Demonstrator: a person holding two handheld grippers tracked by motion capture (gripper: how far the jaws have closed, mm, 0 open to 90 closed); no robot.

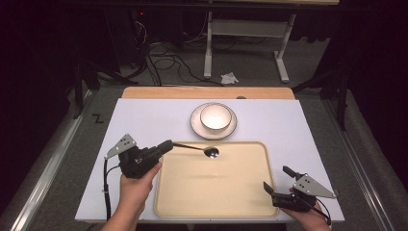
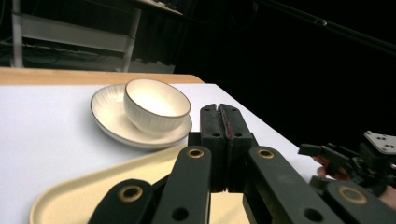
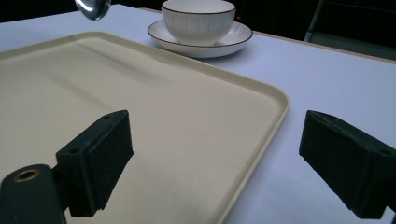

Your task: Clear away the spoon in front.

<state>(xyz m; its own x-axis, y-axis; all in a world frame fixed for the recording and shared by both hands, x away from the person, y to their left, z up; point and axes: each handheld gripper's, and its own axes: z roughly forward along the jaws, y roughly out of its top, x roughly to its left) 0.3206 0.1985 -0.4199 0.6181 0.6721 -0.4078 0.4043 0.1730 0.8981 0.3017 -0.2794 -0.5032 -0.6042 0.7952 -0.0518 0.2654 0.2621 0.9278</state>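
over the near-left corner of the tray, the left gripper [image 1: 166,146] is clenched on the handle of a metal spoon [image 1: 204,150], its jaws pressed flat together in the left gripper view. the spoon sticks out level toward the right, its bowl hanging above the far edge of the cream tray [image 1: 216,211], apart from the surface; the right gripper view catches that shiny bowl [image 3: 93,7] floating over the tray's far side. the pinch sits at the very end of a thin handle, so most of the spoon's length is cantilevered out ahead of the pads.

just beyond the tray stands a white ribbed bowl [image 1: 215,117] on a matching saucer [image 1: 195,126], near the spoon's tip. the right gripper [image 1: 276,180] rests at the tray's near-right corner with its jaws spread wide and nothing between them, well apart from the spoon.

the likely trouble, as i judge it, comes from that end-of-handle grip: a smooth metal handle can pivot between the pads, letting the bowl end droop or swing, and then it would strike the tray rim or clip the porcelain bowl's lip on the way in. a knock there could tip the bowl on its saucer or skate both across the white table cover [image 1: 144,115]. letting go while the spoon is high would make it clatter and bounce off the tray.
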